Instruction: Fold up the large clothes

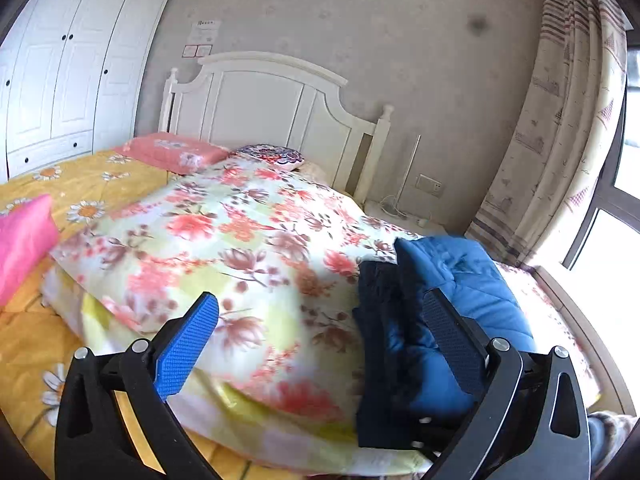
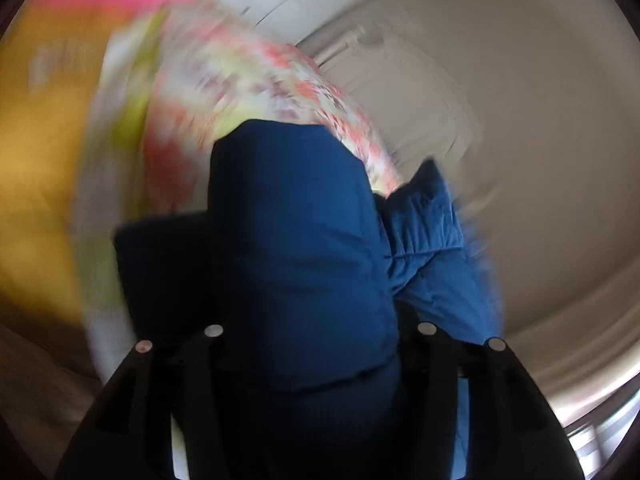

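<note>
A blue padded jacket (image 1: pixel 464 292) lies bunched on the right side of the floral quilt (image 1: pixel 240 240) on the bed. My left gripper (image 1: pixel 320 344) is open above the quilt, its right finger (image 1: pixel 452 344) against the jacket's dark folds and its left finger (image 1: pixel 188 348) over the quilt. In the blurred right wrist view the jacket (image 2: pixel 304 248) fills the middle and covers my right gripper (image 2: pixel 316 344); its fingers are hidden in the cloth, which bulges up between the arms.
A yellow daisy sheet (image 1: pixel 80 192) covers the bed, with a pink cushion (image 1: pixel 20 240) at left and pillows (image 1: pixel 176 152) by the white headboard (image 1: pixel 272 100). A wardrobe (image 1: pixel 72 60) stands far left, curtains (image 1: pixel 560 120) and window at right.
</note>
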`<state>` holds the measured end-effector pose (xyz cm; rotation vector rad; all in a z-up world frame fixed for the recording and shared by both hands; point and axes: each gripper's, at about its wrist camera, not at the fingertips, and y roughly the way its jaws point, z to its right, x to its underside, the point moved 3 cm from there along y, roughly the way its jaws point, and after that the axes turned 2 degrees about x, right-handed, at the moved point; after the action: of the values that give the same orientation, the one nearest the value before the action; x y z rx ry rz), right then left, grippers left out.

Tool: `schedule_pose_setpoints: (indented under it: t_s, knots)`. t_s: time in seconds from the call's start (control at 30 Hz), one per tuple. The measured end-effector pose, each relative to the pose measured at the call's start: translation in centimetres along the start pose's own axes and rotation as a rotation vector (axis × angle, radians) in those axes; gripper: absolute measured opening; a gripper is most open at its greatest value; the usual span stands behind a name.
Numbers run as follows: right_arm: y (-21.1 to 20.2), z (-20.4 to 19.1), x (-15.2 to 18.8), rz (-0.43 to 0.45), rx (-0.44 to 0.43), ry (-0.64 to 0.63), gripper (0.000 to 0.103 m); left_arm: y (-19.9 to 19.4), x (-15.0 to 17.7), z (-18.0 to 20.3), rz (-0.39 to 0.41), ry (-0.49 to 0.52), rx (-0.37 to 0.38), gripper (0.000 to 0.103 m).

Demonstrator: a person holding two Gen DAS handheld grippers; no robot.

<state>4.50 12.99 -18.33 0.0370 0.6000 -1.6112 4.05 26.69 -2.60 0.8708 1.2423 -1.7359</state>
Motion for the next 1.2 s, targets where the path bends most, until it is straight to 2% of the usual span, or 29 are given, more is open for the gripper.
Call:
schedule_pose_setpoints:
  t_s: [0.03,0.1,0.23,0.3,0.33,0.37,0.4,0.47,0.53,0.57,0.6,0.63,0.67,0.7,0.73,0.77,0.83,0.9,0.97,1.0,1.03,1.1,1.13,1.2]
  knots:
    - [0.0,-0.2,-0.3,-0.007,0.019,0.002,0.049,0.0,-0.2,0.4,-0.01,0.025,0.009,0.098]
    - [-0.2,0.8,-0.2,0.0,-0.014,0.067,0.052,0.3,-0.8,2.0,-0.031,0.07,0.046,0.098]
    - [-0.6,0.9,0.5,0.036,0.004,0.073,0.055,4.0,-4.5,7.8,-0.086,0.193,0.21,0.099]
    - [-0.5,0.6,0.5,0.042,0.028,0.058,0.056,7.9,-5.9,12.1,-0.163,0.282,0.286,0.099]
    - [-0.4,0.8,0.5,0.045,0.025,0.061,0.057,10.7,-6.1,14.6,-0.237,0.33,0.332,0.099]
    - [-0.3,1.0,0.7,0.051,0.019,0.068,0.06,12.7,-6.0,16.1,-0.282,0.358,0.347,0.099]
    - [-0.4,1.1,0.8,0.058,0.016,0.07,0.062,15.5,-5.5,17.7,-0.344,0.396,0.347,0.099]
    - [-1.6,1.3,1.6,0.08,0.008,0.061,0.066,20.6,-4.2,18.5,-0.436,0.447,0.287,0.099]
    - [-3.6,1.5,2.5,0.121,-0.053,0.054,0.067,26.3,-1.2,16.8,-0.555,0.446,0.165,0.099]
    - [-4.4,2.0,2.9,0.142,-0.085,0.068,0.066,27.4,-0.2,16.1,-0.573,0.412,0.183,0.099]
    - [-6.0,3.4,3.8,0.186,-0.148,0.119,0.066,27.9,0.2,15.1,-0.553,0.357,0.228,0.099]
    - [-7.3,5.2,4.8,0.219,-0.216,0.19,0.065,28.1,0.2,14.4,-0.541,0.328,0.24,0.099]
    - [-7.9,6.8,5.6,0.234,-0.263,0.261,0.059,27.9,0.4,13.7,-0.523,0.304,0.232,0.099]
    - [-8.4,9.7,7.2,0.248,-0.321,0.383,0.053,27.7,0.3,13.3,-0.506,0.302,0.22,0.099]
    - [-8.4,11.8,8.5,0.248,-0.352,0.474,0.052,27.5,0.4,13.1,-0.482,0.309,0.197,0.099]
    - [-7.7,14.6,10.4,0.234,-0.377,0.601,0.052,27.3,0.4,13.1,-0.467,0.312,0.182,0.099]
    - [-6.1,17.7,13.1,0.184,-0.359,0.754,0.051,27.2,0.5,13.2,-0.446,0.322,0.155,0.099]
    - [-5.2,18.5,14.7,0.139,-0.35,0.831,0.052,27.0,0.5,12.9,-0.423,0.327,0.134,0.099]
    - [-4.4,17.9,14.5,0.134,-0.399,0.831,0.053,26.7,0.5,12.8,-0.393,0.324,0.117,0.099]
    - [-3.4,15.5,13.8,0.104,-0.441,0.772,0.055,26.6,0.5,12.6,-0.384,0.317,0.111,0.099]
    - [-2.4,13.3,13.4,0.071,-0.425,0.696,0.055,26.4,0.5,12.2,-0.369,0.307,0.105,0.099]
    - [-1.5,10.9,12.8,0.079,-0.305,0.575,0.055,26.7,0.5,11.6,-0.357,0.287,0.092,0.099]
    - [-1.1,10.7,12.9,0.071,-0.299,0.558,0.055,26.6,0.6,11.4,-0.354,0.278,0.091,0.099]
    - [-0.4,11.5,13.1,0.053,-0.36,0.575,0.055,26.6,0.7,11.0,-0.355,0.261,0.089,0.099]
